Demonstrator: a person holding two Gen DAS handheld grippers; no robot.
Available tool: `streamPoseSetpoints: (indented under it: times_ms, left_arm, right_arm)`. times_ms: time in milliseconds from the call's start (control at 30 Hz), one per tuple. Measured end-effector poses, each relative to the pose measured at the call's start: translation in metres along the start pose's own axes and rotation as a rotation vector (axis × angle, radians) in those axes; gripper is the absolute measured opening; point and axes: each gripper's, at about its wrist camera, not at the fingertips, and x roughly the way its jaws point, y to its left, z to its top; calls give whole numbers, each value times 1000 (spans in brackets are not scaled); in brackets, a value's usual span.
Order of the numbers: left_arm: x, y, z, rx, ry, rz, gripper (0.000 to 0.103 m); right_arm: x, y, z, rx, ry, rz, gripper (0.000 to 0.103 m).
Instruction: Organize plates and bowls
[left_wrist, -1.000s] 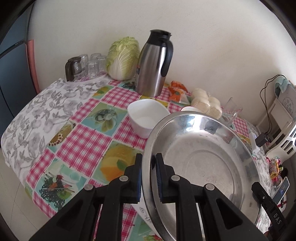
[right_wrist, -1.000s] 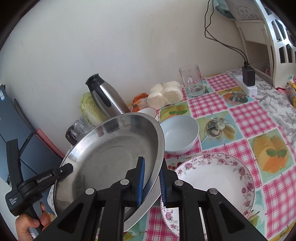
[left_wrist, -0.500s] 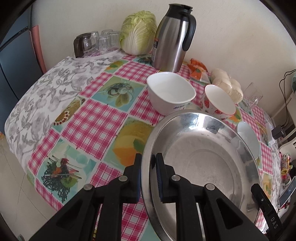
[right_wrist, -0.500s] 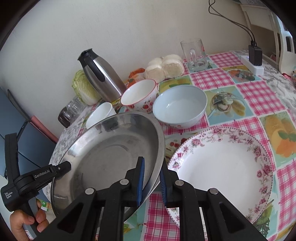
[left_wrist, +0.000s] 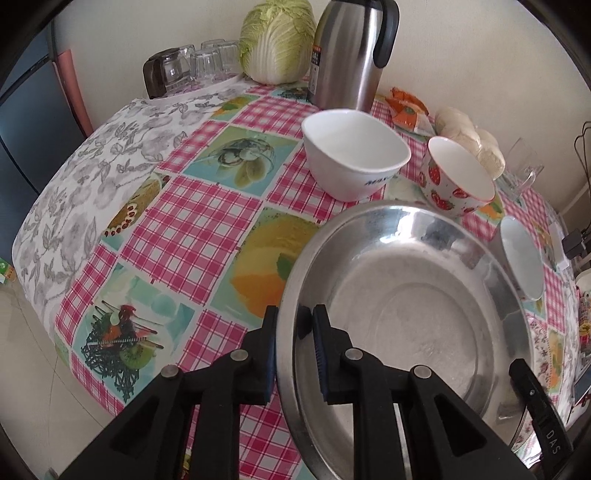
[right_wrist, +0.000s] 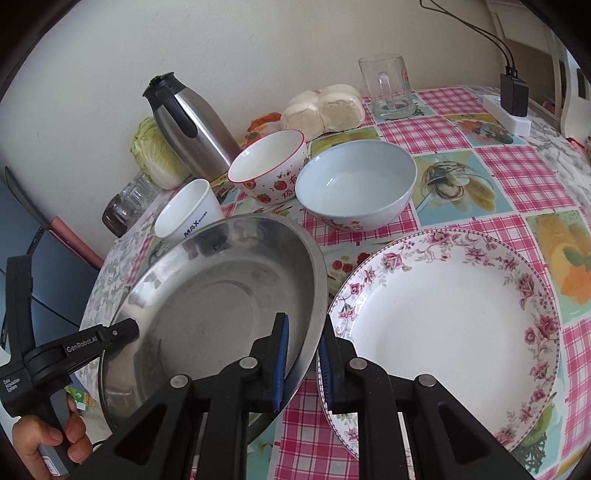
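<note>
Both grippers hold one large steel plate (left_wrist: 413, 317) by opposite rims, low over the table. My left gripper (left_wrist: 293, 345) is shut on its left rim. My right gripper (right_wrist: 303, 365) is shut on its right rim, and the steel plate (right_wrist: 214, 306) tilts there. A floral plate (right_wrist: 450, 325) lies just right of it. A pale blue bowl (right_wrist: 354, 184), a strawberry bowl (right_wrist: 269, 166) and a white square bowl (right_wrist: 188, 214) stand behind. The same white bowl (left_wrist: 351, 155) and strawberry bowl (left_wrist: 458, 181) show in the left wrist view.
A steel thermos jug (left_wrist: 347, 55), a cabbage (left_wrist: 277, 40) and glasses on a tray (left_wrist: 192, 66) stand at the back. Steamed buns (right_wrist: 325, 107), a glass mug (right_wrist: 388, 85) and a power strip with a plug (right_wrist: 511, 107) sit at the far right.
Both grippers and the steel plate have come down lower and closer to the table. The bowls and the floral plate now look nearer and larger.
</note>
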Motion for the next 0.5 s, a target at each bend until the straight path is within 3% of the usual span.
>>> streamPoseSetpoints:
  times_ms: [167,500]
  left_arm:
    - [17,4,-4,-10,66,-9,23]
    - [20,-2,-4,12,69,-17,25]
  right_arm:
    - [8,-2,-3,7,27,-23,17]
    - [17,-8,-4,21,53,-30,17]
